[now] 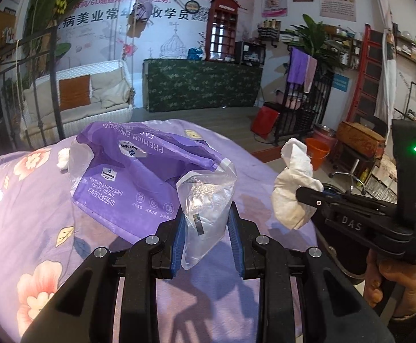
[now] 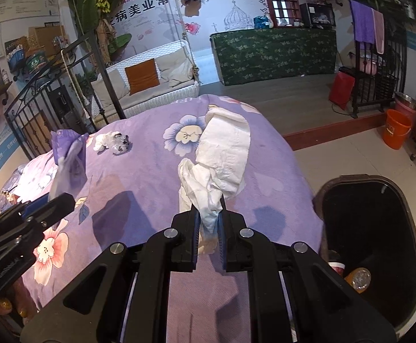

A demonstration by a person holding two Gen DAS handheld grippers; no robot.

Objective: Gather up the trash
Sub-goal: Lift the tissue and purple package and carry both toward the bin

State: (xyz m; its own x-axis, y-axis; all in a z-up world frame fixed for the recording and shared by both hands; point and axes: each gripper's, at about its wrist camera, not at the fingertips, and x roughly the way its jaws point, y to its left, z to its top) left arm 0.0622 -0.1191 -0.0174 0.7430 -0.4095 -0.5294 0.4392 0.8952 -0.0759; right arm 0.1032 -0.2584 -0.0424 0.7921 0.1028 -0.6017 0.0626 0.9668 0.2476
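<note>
1. Left tongs (image 1: 206, 228): black arms with blue pads, closed narrow on the clear neck of an empty tissue pack wrapper (image 1: 139, 180); the wrapper is purple printed film with a clear, crinkled end, held above the bed.
2. Right tongs (image 2: 209, 228): pinched tight on a wad of white tissue (image 2: 219, 160); the tissue is soft, creased paper, twisted at the grip and fanning out above it.
3. Bed (image 2: 139, 171): domed surface under a lilac cover with a printed flower and leaf pattern, matte cloth.
4. Crumpled scraps (image 2: 112, 143): 1 small cluster of white paper and clear film with dark marks, lying on the bed, well apart from both tongs.
5. Bin (image 2: 373, 228): dark, rounded, open-topped, on the floor just beside the bed's right edge; a cup and an orange-tinted bottle lie inside.
6. Orange bucket (image 2: 396, 133): plastic, on the floor beyond the bin.
7. Black iron railing (image 2: 65, 91): thin bars, behind the bed on the left.
8. White wicker swing seat (image 2: 156, 85): cushions, 1 orange.
9. Person's hand (image 1: 402, 283): grips the right handle.
</note>
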